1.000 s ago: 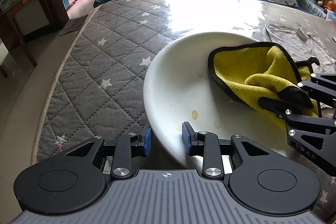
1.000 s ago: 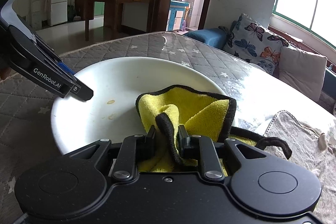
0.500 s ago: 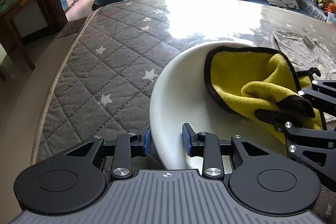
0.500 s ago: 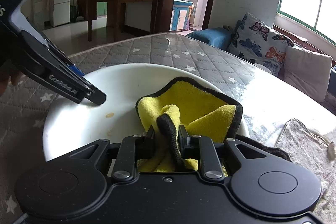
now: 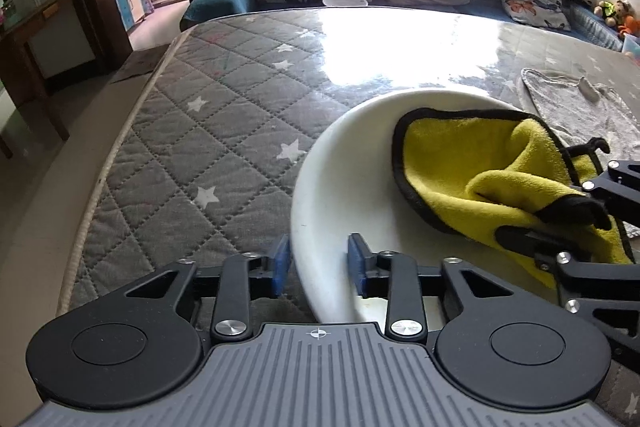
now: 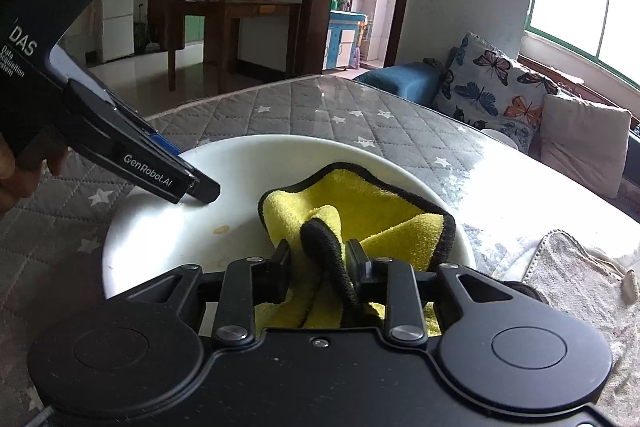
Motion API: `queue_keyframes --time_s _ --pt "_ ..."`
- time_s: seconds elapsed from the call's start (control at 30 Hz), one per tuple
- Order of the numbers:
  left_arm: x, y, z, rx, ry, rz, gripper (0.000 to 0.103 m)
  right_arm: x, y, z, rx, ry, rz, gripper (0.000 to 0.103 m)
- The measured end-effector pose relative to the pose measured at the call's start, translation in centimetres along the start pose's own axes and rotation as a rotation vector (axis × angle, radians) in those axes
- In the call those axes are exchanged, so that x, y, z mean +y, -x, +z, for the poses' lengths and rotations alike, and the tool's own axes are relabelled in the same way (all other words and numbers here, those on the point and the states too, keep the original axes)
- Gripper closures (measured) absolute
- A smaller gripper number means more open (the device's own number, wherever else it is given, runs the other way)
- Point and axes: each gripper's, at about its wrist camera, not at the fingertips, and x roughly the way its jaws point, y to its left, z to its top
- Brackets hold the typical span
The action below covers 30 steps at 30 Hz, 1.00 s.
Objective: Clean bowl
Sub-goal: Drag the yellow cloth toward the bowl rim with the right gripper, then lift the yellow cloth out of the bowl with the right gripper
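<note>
Nearest the left wrist camera, the left gripper (image 5: 316, 265) is clamped on the white bowl's (image 5: 332, 187) near rim. Inside the bowl, just right of it, the right gripper (image 6: 318, 261) pinches the yellow cloth (image 6: 360, 203), jaws loosening. Beyond the cloth, leftward, lies a brown smear (image 6: 220, 229).

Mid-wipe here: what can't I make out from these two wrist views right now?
- Bottom of the white shallow bowl under the yellow black-edged microfibre cloth: covered in both views, so any stain there is unseen.
- Bowl's near rim: left wrist view, hidden behind the left gripper body.
- Right gripper, jaws opening: cloth bunches between the fingers, pad contact unclear.
- Grey towel: cut off by the right edge.
</note>
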Motion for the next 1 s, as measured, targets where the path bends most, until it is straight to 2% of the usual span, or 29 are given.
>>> queue_keyframes --time_s 0.17,0.33,1.0 --pt "0.0 0.0 0.1 -0.001 0.016 0.001 0.074 0.0 -0.2 0.0 0.014 0.003 0.006 0.079" --pt "-0.3 -0.1 0.5 -0.019 0.007 0.017 0.075 0.0 0.3 -0.2 -0.013 -0.008 -0.007 0.088" --pt "-0.5 0.4 0.9 -0.046 -0.011 0.077 0.076 -3.0 5.4 -0.2 -0.128 -0.048 -0.211 0.088"
